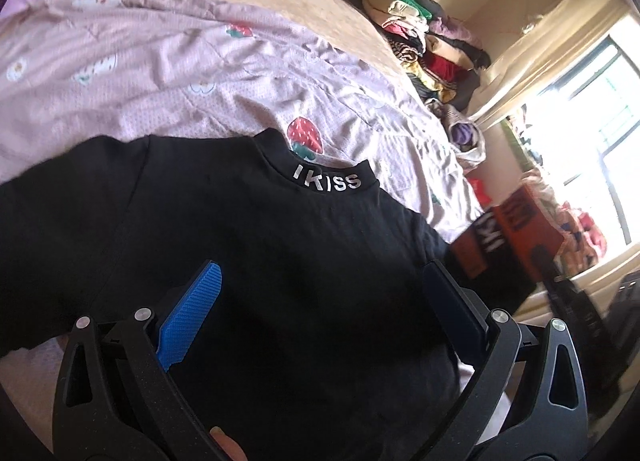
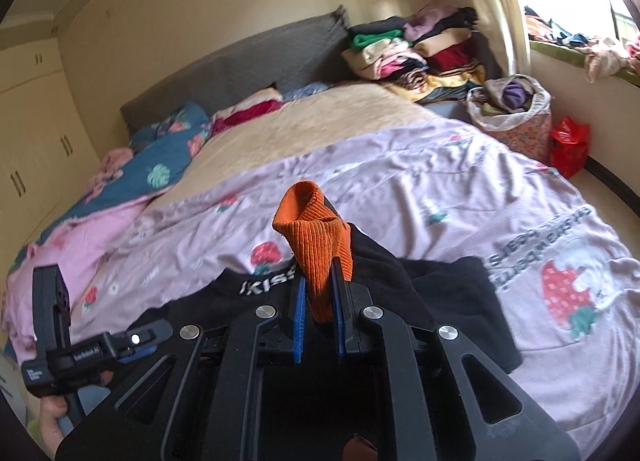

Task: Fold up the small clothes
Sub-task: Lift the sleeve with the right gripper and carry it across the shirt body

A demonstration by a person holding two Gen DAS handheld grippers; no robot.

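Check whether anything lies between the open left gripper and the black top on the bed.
Nothing visible does. The left gripper hangs open directly over the black top, its blue pads apart with only bare fabric between them. The right gripper pinches the orange cuff off to one side.

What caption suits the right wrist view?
Right gripper shut on the orange ribbed cuff of a black top spread on the pink strawberry bedspread.

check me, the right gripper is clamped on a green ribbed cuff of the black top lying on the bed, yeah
Not quite: the cuff is orange, not green, as the right wrist view shows. The rest holds: the right gripper is shut on that ribbed cuff of the black top on the bed.
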